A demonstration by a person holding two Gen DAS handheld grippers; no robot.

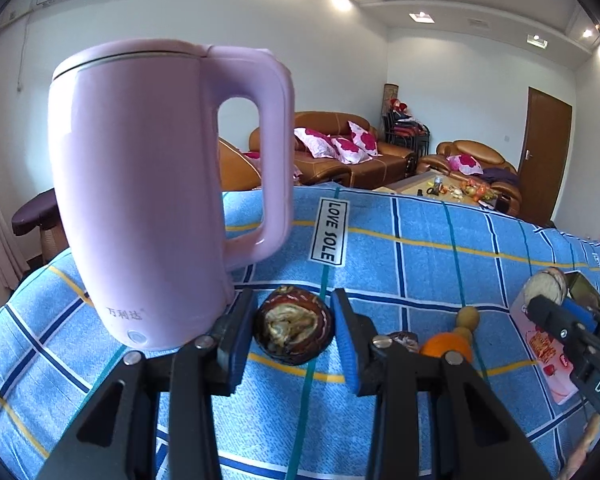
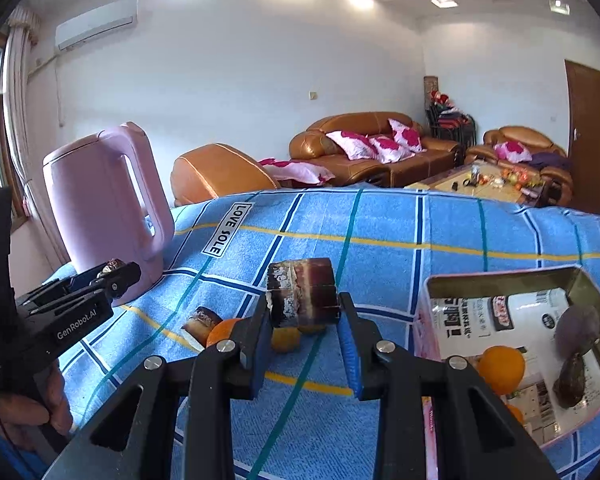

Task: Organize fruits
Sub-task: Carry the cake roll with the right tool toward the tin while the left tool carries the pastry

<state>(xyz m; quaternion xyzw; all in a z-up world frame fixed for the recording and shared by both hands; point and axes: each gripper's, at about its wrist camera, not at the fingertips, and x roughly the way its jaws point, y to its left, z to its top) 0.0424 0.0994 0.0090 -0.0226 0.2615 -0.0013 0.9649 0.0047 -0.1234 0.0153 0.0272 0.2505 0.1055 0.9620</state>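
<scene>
My left gripper (image 1: 294, 330) is shut on a dark brown, dried-out fruit (image 1: 294, 330) and holds it just above the blue checked cloth (image 1: 400, 248), beside a pink kettle (image 1: 148, 200). My right gripper (image 2: 303, 320) is shut on a short dark sugarcane piece (image 2: 302, 294), held above the cloth. It also shows at the right of the left wrist view (image 1: 548, 304). On the cloth lie an orange (image 1: 446, 346), another cane piece (image 2: 200, 322) and small yellow fruits (image 2: 286, 338). A pink tin box (image 2: 500, 276) at the right holds an orange (image 2: 502, 368) and dark purple fruits (image 2: 576, 328).
The pink kettle (image 2: 100, 208) stands at the cloth's left edge. A "LOVE SOLE" label (image 1: 328, 230) is sewn into the cloth. Brown sofas (image 2: 372, 148) and a cluttered coffee table (image 2: 488, 182) stand behind. My left gripper's body (image 2: 60, 316) is at the left of the right wrist view.
</scene>
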